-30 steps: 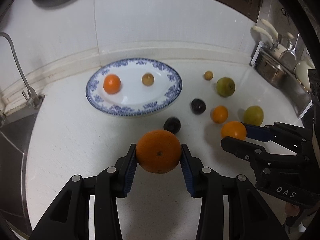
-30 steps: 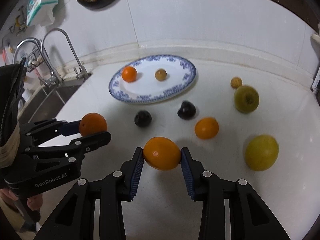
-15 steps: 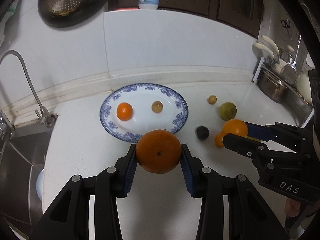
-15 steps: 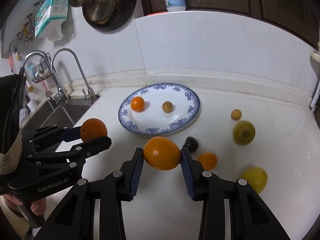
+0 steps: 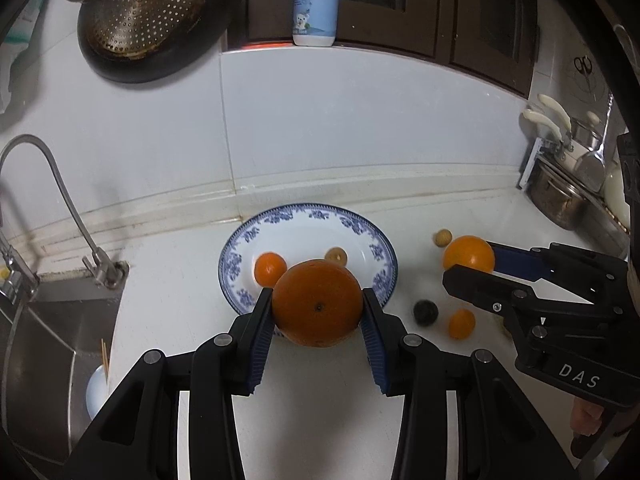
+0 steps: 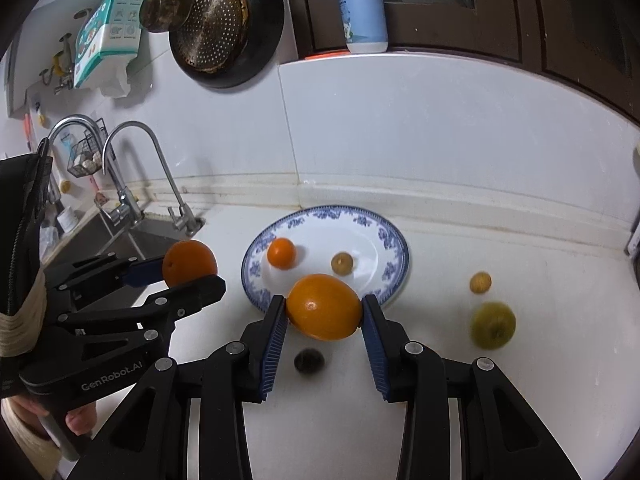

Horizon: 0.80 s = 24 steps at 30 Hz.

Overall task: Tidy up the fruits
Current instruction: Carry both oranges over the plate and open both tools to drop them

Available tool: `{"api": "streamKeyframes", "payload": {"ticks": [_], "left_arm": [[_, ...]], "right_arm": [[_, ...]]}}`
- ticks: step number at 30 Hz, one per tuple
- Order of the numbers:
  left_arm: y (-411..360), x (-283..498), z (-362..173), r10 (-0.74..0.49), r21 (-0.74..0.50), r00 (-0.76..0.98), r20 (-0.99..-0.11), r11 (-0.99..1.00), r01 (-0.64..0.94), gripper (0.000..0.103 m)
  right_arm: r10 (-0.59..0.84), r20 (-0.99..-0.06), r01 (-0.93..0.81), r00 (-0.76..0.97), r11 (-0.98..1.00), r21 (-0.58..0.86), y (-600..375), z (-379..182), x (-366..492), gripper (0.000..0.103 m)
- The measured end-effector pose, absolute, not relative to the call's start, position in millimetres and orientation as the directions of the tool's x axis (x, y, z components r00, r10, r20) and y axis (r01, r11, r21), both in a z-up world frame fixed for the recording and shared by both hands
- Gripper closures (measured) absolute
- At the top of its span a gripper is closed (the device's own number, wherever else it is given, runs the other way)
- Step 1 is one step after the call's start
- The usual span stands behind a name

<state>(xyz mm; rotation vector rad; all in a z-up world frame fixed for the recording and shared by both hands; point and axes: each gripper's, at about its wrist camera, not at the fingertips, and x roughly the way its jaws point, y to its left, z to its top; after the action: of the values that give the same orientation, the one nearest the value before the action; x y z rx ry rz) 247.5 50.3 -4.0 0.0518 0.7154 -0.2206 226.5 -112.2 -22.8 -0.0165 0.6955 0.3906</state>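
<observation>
My left gripper point(image 5: 317, 308) is shut on a large orange point(image 5: 318, 303), held high above the white counter in front of the blue-patterned plate point(image 5: 380, 248). My right gripper point(image 6: 324, 314) is shut on a second orange point(image 6: 324, 307), also held high near the plate point(image 6: 394, 252). The plate holds a small orange point(image 6: 282, 253) and a small tan fruit point(image 6: 342, 263). On the counter lie a dark plum point(image 6: 309, 361), a green fruit point(image 6: 493, 325), a small tan fruit point(image 6: 480, 282) and a small orange point(image 5: 461, 323). Each gripper shows in the other's view.
A sink point(image 6: 116, 240) with taps point(image 6: 132, 168) lies to the left. A pot and utensil rack point(image 5: 568, 184) stand at the right. A colander in a pan point(image 5: 148, 20) hangs on the wall, and a bottle point(image 5: 316, 2) stands on the ledge.
Both grippers have risen and pulled back from the counter with their oranges held, so the plate and loose fruits look smaller and farther away.
</observation>
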Motion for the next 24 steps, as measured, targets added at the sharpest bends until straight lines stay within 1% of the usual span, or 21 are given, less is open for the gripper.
{"api": "streamKeyframes", "payload": {"ticks": [14,24], "left_arm": [[53.3,292.5,13.6,-0.162,-0.008,0.754,-0.636,0.979,0.204,0.062],[58.0,331.7,5.4,-0.150,-0.003,0.731,-0.666,0.980,0.198,0.062]], "right_arm": [[0.347,-0.618,-0.373,0.705,0.923,0.092,-105.4,-3.2,274.1,0.064],[0.339,-0.643,-0.383,0.686,0.921,0.076,-95.8,-1.3,314.4,0.064]]}}
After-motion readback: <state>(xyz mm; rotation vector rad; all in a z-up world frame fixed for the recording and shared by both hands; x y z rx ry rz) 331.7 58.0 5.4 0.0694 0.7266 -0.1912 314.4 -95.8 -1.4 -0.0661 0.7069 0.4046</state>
